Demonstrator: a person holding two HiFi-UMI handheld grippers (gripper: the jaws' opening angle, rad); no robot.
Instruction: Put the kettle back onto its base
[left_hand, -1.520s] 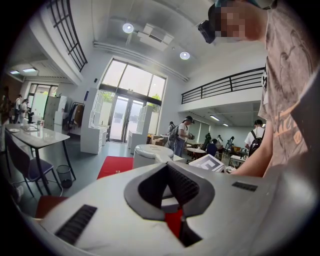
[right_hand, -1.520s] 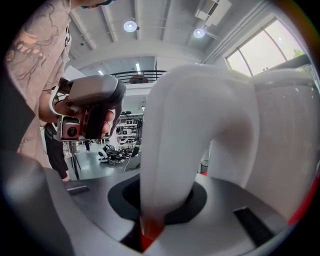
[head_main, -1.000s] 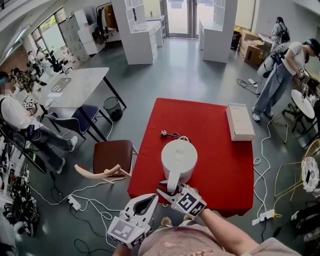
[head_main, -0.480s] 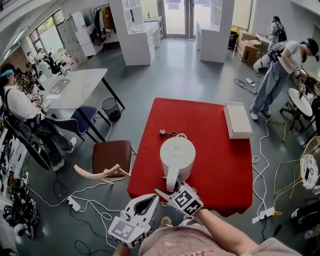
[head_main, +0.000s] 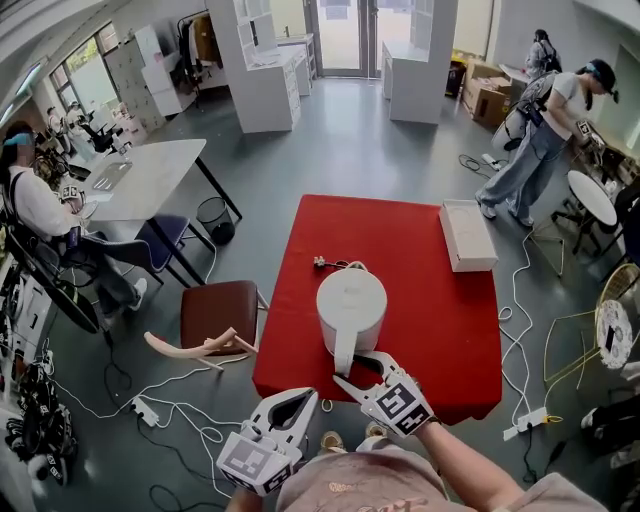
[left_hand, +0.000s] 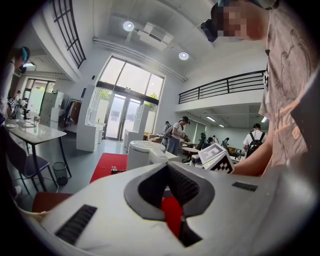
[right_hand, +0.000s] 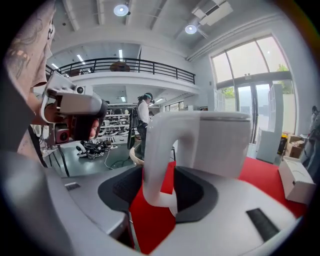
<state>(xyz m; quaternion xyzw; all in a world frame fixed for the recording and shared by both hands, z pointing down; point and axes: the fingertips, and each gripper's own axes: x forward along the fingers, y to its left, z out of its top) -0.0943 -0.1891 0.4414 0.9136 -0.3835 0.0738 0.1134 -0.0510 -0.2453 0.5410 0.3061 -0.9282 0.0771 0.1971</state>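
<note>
So the white kettle (head_main: 351, 303) is sitting upright around the middle of the red table (head_main: 440, 330), handle (head_main: 345, 352) pointing back at the person. I honestly can't make out the base under it, it's hidden if it's there, but a black cord with a plug (head_main: 325, 264) lies on the cloth just behind the kettle. The right gripper (head_main: 365, 369) is right at the end of the handle. Its jaws have just been opening and now they're spread wide. In the right gripper view the handle stands in the gap between the two dark pads, with red cloth showing beside it, so it's let go rather than clamped on. The left gripper (head_main: 303, 396) hangs back off the near edge of the table, down and to the left of the other one. Its tips are pinched together with nothing in them, just a sliver of red showing through the gap behind the tips. Further out, a long white box (head_main: 468, 235) sits on the far right part of the table. A brown chair (head_main: 222, 312) stands just left of the table. Someone's standing (head_main: 545, 140) at the far right of the room and another person is seated (head_main: 40, 215) over on the left by a white desk (head_main: 150, 178).
</note>
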